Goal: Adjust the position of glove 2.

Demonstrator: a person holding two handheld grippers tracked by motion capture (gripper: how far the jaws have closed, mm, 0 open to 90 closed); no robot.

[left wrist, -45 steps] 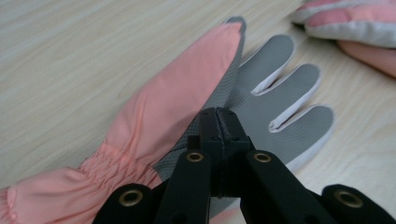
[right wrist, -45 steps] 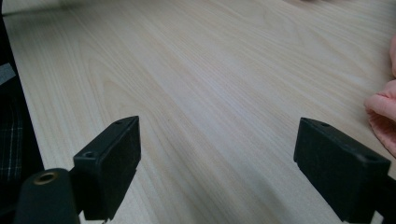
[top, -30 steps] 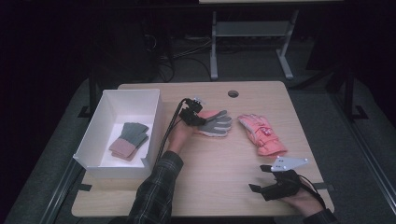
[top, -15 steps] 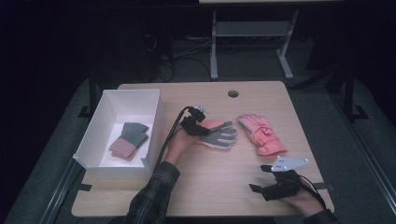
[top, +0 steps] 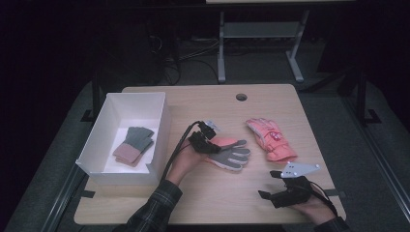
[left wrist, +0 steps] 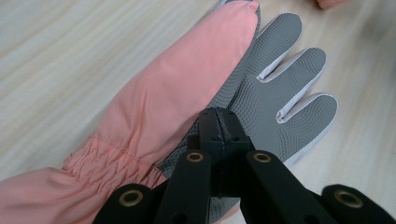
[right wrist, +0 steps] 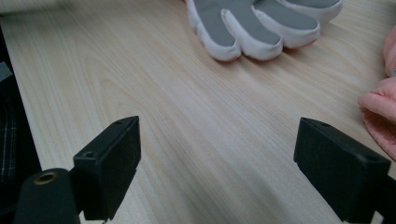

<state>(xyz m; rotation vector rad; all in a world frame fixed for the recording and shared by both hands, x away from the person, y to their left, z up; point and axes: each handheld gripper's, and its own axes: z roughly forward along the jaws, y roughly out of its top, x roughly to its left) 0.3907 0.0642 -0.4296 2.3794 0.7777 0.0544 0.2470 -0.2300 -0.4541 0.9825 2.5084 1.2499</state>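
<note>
The grey-palmed pink glove (top: pixel 227 152) is lying at the desk (top: pixel 212 198) centre, pinched at its cuff side by the clamped left gripper (top: pixel 209 140). At 5 o'clock, the right gripper (top: pixel 270 186) is being held wide apart, gripping nothing.

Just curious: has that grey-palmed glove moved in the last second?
Yes. The glove, pinched by the left gripper, has slid toward the person, away from the table's hole.
</note>
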